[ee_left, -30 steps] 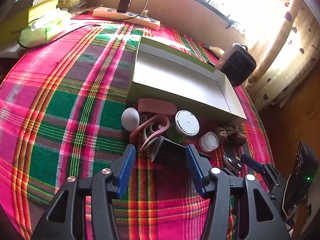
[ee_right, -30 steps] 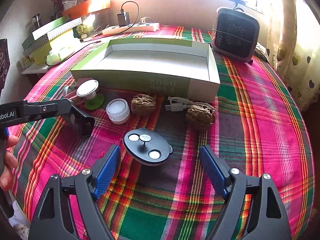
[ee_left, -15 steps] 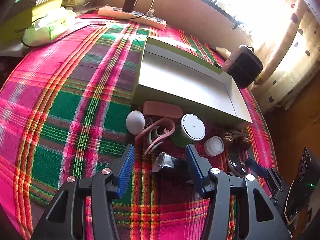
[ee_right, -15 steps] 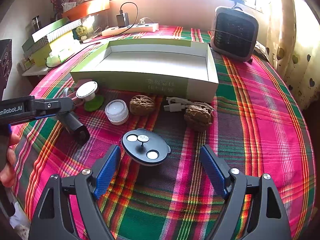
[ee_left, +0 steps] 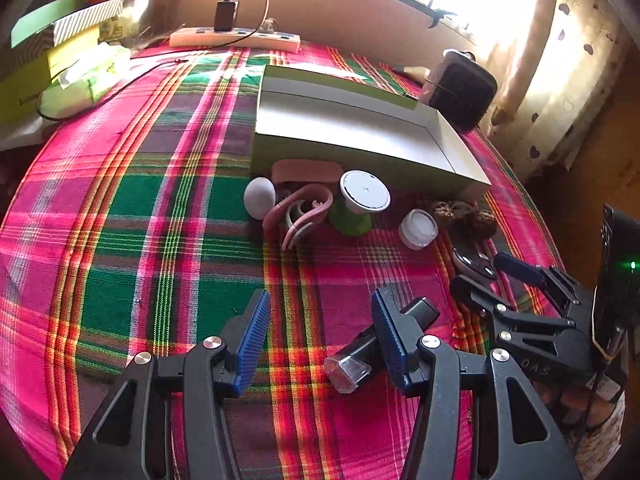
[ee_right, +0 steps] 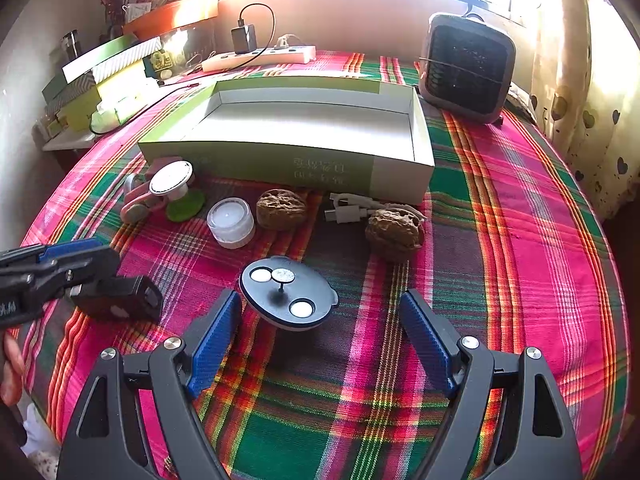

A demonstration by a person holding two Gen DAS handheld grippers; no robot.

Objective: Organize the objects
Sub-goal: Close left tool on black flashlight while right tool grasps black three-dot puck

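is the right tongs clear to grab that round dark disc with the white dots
Probably yes. The right tongs are open and the round dark disc lies just ahead between the fingertips, with bare cloth around it. The nearest walnut and the left tongs sit off to the sides.

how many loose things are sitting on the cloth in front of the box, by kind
walnuts: 2
white egg-shaped thing: 1
pink items (flat case, curved piece): 2
round white-topped gadget on green base: 1
small white jar: 1
white cable: 1
dark round disc with white dots: 1
black clear-tipped device: 1
total: 10
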